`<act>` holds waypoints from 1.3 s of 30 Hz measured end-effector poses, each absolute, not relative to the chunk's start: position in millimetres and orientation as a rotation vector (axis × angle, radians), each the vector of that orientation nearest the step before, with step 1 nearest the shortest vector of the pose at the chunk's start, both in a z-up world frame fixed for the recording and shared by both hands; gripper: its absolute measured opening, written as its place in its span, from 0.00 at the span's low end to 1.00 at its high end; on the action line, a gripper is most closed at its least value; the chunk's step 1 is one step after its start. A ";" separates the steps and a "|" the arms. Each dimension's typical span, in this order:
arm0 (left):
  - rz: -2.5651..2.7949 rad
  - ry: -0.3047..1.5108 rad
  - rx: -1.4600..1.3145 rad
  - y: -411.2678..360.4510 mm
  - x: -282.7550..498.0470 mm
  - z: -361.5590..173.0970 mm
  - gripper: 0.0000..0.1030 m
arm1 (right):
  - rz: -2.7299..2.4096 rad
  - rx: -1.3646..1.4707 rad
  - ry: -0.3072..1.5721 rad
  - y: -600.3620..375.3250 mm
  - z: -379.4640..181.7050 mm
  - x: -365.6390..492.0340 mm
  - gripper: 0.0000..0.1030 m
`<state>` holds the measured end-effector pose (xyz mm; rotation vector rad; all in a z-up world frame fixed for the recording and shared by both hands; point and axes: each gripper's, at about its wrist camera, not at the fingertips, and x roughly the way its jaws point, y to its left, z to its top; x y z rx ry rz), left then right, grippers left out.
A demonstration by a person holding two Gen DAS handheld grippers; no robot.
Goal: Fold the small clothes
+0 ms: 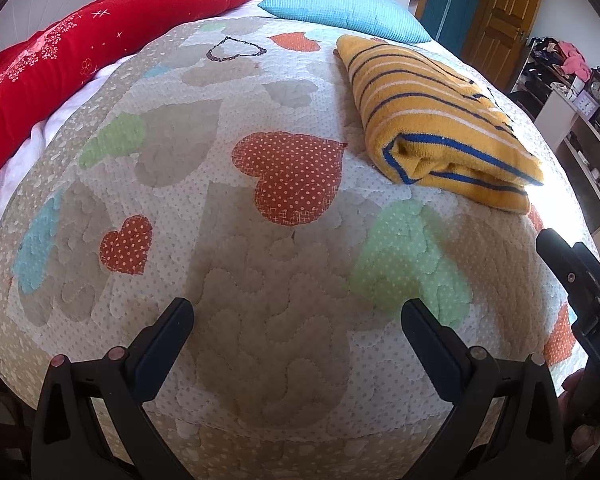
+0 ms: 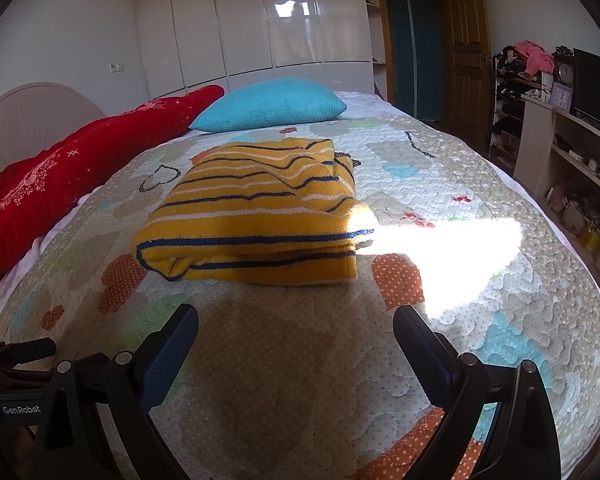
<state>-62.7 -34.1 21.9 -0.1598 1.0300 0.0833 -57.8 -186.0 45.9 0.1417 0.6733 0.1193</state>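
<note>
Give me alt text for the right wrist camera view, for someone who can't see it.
A folded yellow sweater with blue and white stripes lies on a heart-patterned quilt, just ahead of the open, empty right claw. Behind it sit a turquoise pillow and a long red cushion; sunlight falls across the quilt's right side.

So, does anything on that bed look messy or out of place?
Nothing much. The yellow striped garment lies folded on the quilt, its front edge slightly uneven with a layer bulging at one corner. Both sets of jaws are open and empty.
</note>
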 end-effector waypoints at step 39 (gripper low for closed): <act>0.087 1.040 -0.135 -37.1 -65.1 14.6 1.00 | 0.148 0.132 0.694 -177.2 36.7 -59.9 0.97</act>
